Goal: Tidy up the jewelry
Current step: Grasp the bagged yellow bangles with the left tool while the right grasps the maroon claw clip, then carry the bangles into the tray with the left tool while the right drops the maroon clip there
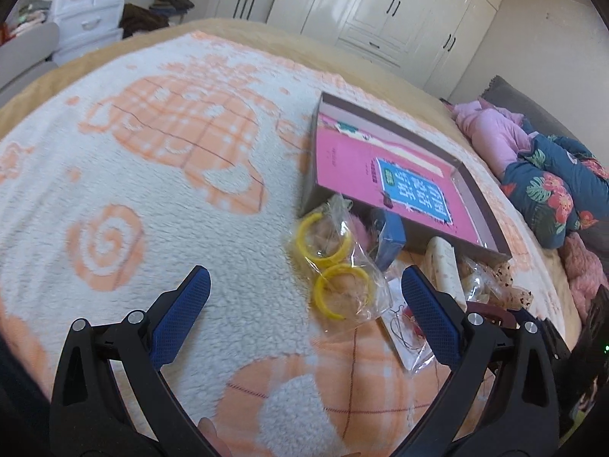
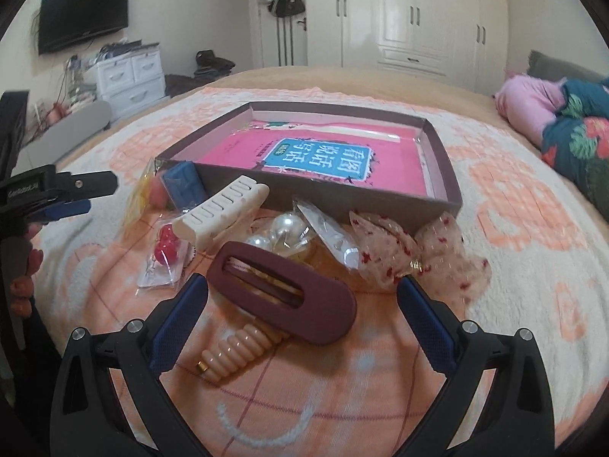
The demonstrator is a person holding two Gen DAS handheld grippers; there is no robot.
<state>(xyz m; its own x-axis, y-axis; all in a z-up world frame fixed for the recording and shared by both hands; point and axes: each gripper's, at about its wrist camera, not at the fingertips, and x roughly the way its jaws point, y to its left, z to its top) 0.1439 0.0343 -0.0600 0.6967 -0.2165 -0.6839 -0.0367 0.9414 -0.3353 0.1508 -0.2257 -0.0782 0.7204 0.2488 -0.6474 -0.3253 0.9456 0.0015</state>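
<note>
your right gripper, jaws wide and empty, straddles the maroon hair clip; its long axis runs diagonally, before the box's near edge.

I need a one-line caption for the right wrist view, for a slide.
Open right tongs straddle a maroon oval hair clip on the fleece blanket, near a shallow brown cardboard box.

My left gripper hangs with jaws spread wide, nothing between the blue pads. My right gripper likewise gapes, empty. Fingertips show at left edge.
</note>
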